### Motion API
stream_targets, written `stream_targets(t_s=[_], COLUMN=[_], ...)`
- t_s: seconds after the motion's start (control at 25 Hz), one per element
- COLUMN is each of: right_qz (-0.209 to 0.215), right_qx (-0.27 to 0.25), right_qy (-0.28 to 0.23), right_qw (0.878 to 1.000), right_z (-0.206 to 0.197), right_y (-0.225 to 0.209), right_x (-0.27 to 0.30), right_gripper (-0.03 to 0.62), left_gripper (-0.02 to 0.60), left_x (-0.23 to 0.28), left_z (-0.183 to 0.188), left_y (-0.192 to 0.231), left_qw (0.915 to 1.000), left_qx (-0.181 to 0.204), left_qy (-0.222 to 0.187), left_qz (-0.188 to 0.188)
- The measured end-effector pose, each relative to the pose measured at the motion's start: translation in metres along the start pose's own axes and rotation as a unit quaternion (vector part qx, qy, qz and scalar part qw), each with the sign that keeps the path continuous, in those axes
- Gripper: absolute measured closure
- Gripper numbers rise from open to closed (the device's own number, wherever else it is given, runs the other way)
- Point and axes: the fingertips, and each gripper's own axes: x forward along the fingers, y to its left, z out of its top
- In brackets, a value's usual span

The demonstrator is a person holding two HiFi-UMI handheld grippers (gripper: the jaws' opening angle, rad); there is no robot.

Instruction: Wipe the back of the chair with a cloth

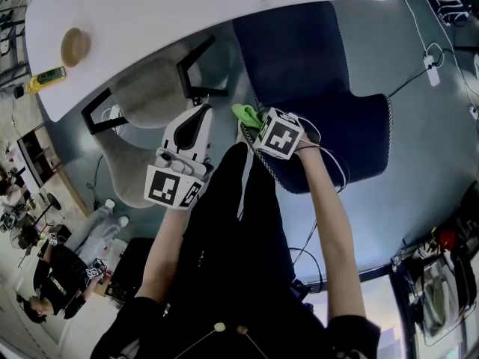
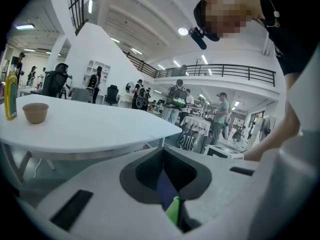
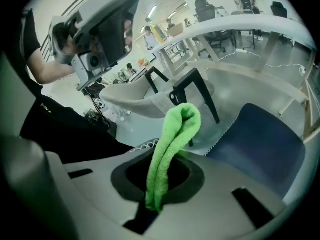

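Approach step: the right gripper (image 3: 157, 199) clamps the folded bright-green terry cloth (image 3: 175, 134) beside the dark blue upholstered chair (image 1: 299, 66). The left gripper (image 2: 165, 184) is fully closed and appears empty. Next, press the cloth against the backrest and stroke across.

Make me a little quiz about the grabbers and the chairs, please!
1. True or false: the right gripper is clamped on a fuzzy bright green cloth.
2. What stands on the curved white table? A) a round tan bowl and a yellow bottle; B) a red mug; C) a laptop.
3. Fill in: the padded chair nearest the cloth is dark ____.
Key: 1 true; 2 A; 3 blue.
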Motion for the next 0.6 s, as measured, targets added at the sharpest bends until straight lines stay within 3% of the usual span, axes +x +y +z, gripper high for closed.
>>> stream_targets(t_s=[0.24,0.4,0.6], right_qz=[-0.009,-0.054,-0.148], right_qx=[0.007,0.016,0.032], right_qy=[-0.033,-0.013,0.025], right_qw=[0.999,0.998,0.988], right_z=[0.003,-0.026,-0.085], right_y=[-0.007,-0.046,-0.118], right_x=[-0.017,-0.039,-0.082], right_gripper=[0.576,0.576,0.576], left_gripper=[0.575,0.575,0.575], left_x=[0.005,0.005,0.001], left_z=[-0.001,0.001,-0.005], left_y=[-0.003,-0.002,0.003], left_qw=[1.0,1.0,0.9999], left_qx=[0.002,0.002,-0.001], left_qy=[0.003,0.001,0.009], left_qz=[-0.001,0.001,0.009])
